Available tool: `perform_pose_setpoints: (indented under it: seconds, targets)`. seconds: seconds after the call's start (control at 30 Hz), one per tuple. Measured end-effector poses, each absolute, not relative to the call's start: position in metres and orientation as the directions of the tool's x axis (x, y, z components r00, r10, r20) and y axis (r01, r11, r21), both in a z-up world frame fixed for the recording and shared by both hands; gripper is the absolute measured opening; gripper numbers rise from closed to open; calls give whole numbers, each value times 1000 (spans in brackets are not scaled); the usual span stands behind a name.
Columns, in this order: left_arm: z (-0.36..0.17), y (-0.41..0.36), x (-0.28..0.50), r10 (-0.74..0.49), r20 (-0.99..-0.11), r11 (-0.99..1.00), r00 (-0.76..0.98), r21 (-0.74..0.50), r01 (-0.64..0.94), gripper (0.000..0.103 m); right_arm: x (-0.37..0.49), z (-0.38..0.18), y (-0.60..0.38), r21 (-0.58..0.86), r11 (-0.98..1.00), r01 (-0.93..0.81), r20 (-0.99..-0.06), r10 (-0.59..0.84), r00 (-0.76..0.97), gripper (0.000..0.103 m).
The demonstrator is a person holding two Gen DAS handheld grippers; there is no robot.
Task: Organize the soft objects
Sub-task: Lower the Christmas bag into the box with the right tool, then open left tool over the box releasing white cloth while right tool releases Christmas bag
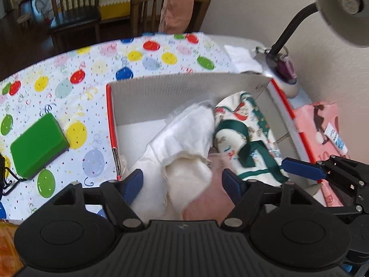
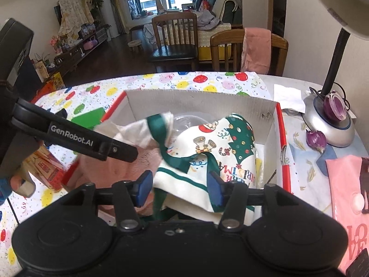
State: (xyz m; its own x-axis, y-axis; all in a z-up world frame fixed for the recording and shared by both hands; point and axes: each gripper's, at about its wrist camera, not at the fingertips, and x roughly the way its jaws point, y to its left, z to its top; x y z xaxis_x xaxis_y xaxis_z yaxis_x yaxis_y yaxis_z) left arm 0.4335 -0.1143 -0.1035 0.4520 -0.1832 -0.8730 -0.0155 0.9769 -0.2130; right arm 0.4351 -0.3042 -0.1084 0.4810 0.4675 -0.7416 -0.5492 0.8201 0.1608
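A cardboard box [image 1: 161,85] with red outer sides stands on the balloon-print tablecloth. In it lie a white cloth [image 1: 184,143], a pink cloth [image 1: 212,198] and a Christmas-print cloth with green straps [image 1: 249,133]. My left gripper [image 1: 184,182] is open, its blue pads on either side of the white and pink cloths. My right gripper [image 2: 180,187] is open around the near edge of the Christmas cloth [image 2: 221,145]. The box [image 2: 196,101], white cloth [image 2: 133,131] and pink cloth [image 2: 120,168] show there too. A green sponge [image 1: 38,145] lies left of the box.
A desk lamp [image 1: 341,7] arches over the box's right side, its base [image 2: 329,124] by purple objects. A pink card [image 1: 320,124] with a small tube lies to the right. White paper [image 1: 242,55] lies behind the box. Wooden chairs [image 2: 175,39] stand beyond the table.
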Motion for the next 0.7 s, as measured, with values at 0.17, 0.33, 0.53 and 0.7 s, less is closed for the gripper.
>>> perform_pose_setpoints:
  seconds: [0.17,0.33,0.53,0.7]
  targets:
    - [-88,-115,419,-199,-853,974,482,-226,1,75,427,-96,-310,189,819,-543,-724,489,486,58]
    - [-66,-115,398,-224,-825,970,518,-239,38,75,413,-76,-313,185,806,-562,-699,510,501,64]
    - [-36,-109,367,-263,-783,960,564,-268,76,75,398,-48,-314,196,788,-584,-657,547,518,73]
    - [-10,-97,339,-273,-744,956,609,-279,88,75,387,-26,-308,204,765,-610,-624,582,521,79]
